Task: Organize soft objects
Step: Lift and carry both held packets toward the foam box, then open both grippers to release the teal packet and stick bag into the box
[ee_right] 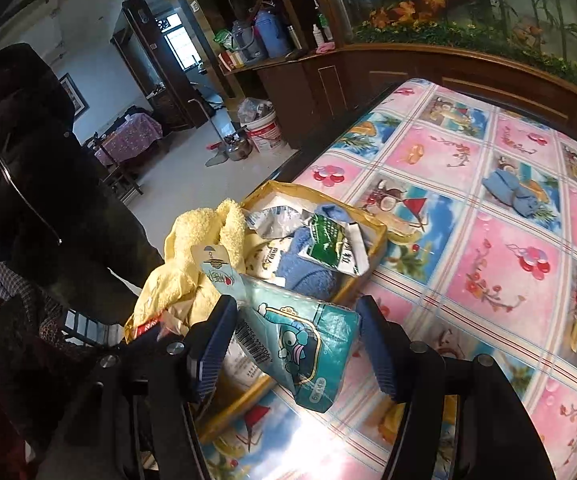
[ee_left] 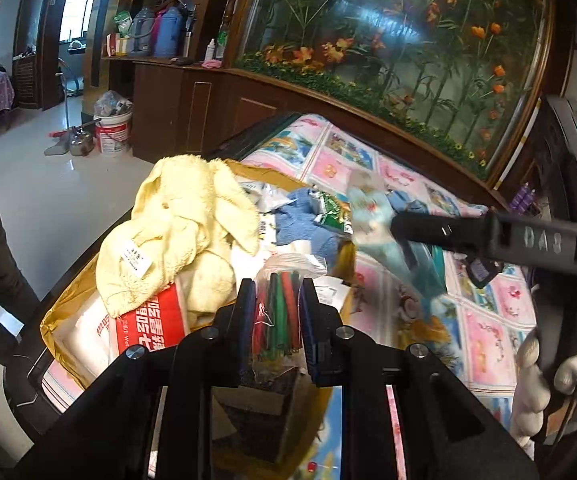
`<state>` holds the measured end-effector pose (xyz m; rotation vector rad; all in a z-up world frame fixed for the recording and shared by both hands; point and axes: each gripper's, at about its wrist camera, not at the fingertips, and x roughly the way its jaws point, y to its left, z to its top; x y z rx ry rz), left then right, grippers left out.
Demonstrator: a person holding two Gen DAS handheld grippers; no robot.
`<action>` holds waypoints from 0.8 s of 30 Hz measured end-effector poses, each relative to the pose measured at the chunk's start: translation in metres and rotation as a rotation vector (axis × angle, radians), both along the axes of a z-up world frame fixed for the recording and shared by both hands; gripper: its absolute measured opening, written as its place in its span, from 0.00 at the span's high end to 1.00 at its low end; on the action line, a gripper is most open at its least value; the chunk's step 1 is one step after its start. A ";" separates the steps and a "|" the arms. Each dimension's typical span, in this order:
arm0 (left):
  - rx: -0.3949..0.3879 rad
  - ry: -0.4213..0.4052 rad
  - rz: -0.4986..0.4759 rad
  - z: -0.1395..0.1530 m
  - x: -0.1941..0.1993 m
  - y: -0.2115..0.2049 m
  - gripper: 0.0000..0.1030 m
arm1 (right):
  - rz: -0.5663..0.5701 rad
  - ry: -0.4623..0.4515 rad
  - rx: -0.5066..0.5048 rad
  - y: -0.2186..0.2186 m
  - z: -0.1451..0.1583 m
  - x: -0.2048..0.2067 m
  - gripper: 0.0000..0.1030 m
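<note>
Both grippers loaded above the cardboard box (ee_right: 372, 240).

Left gripper (ee_left: 277, 312) clamps a clear bag of coloured sticks (ee_left: 278, 316) over the box's near edge. Right gripper (ee_right: 296, 344) grips a teal tissue pack (ee_right: 300, 340) just right of the yellow towel (ee_right: 192, 264).

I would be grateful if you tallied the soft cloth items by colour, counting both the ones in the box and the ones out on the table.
Yellow: 1, the yellow towel draped over the box edge.
Blue: 2, the blue towel inside the box and the blue cloth on the table.
Total: 3.
</note>
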<state>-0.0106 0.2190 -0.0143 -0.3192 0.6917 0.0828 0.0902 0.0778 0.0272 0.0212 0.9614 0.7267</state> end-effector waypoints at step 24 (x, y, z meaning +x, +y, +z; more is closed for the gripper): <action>0.026 0.091 0.021 -0.028 0.026 0.002 0.81 | 0.036 0.056 -0.108 0.091 -0.047 0.067 0.36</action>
